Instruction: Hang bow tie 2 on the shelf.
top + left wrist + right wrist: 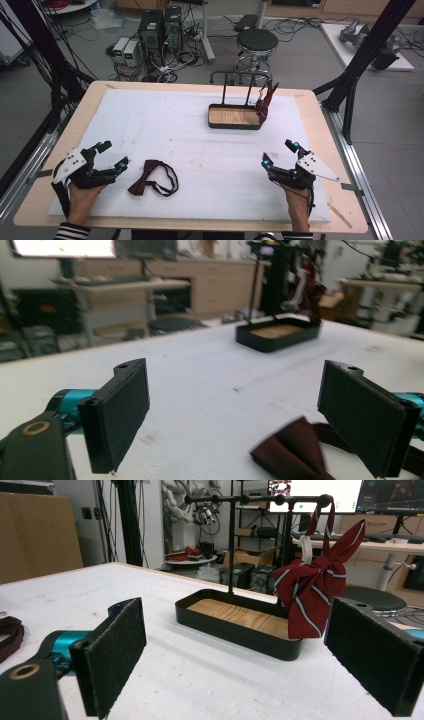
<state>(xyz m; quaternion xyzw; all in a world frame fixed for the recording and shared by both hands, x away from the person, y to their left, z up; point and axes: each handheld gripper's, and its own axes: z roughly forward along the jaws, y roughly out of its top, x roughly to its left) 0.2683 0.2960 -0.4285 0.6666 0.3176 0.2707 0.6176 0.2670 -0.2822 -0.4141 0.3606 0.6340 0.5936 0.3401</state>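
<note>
Left tongs nearest the bow tie, both tongs spread and empty.
Dark red bow tie (151, 180) lies flat on the table (200, 150), just right of the left tongs (114, 156), long axis slanting toward them, strap loop trailing away; right tongs (279, 153) well apart, facing the stand (235, 117) with the striped tie (265, 104).

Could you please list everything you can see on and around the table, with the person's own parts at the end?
Bow tie: one, dark maroon with black strap, flat on the mat near the left gripper.
Striped bow: one, red with pale stripes, hanging from the rack's bar.
Rack: one, black tray with wooden floor and upright bar, far middle of the mat.
Mat: one, white, covering the table.
Table: one, light wood.
Stool: one, black, behind the table.
Left gripper: one, black, open.
Right gripper: one, black, open.
</note>
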